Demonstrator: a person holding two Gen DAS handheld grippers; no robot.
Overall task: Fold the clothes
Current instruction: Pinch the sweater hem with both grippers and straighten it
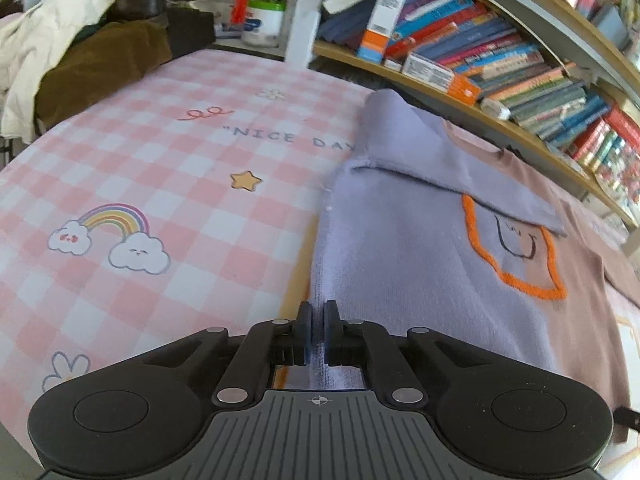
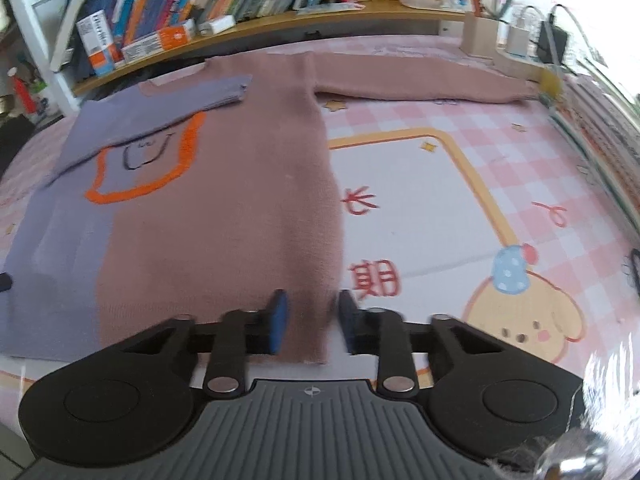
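A knit sweater (image 2: 224, 208), half lilac and half dusty pink with an orange-outlined face patch (image 2: 144, 160), lies flat on a pink checked sheet. Its lilac sleeve (image 1: 440, 160) is folded across the chest; the pink sleeve (image 2: 420, 80) stretches out to the right. My left gripper (image 1: 318, 328) is shut on the lilac hem edge (image 1: 320, 280) at the sweater's left side. My right gripper (image 2: 312, 320) is open, its jaws on either side of the pink hem corner (image 2: 308, 332), which lies between them.
A bookshelf (image 2: 240, 4) full of books runs along the far edge of the bed. A pile of clothes (image 1: 80, 52) and jars sit at the far left. A box and chargers (image 2: 516, 40) stand at the far right. The checked sheet (image 1: 160, 160) spreads left of the sweater.
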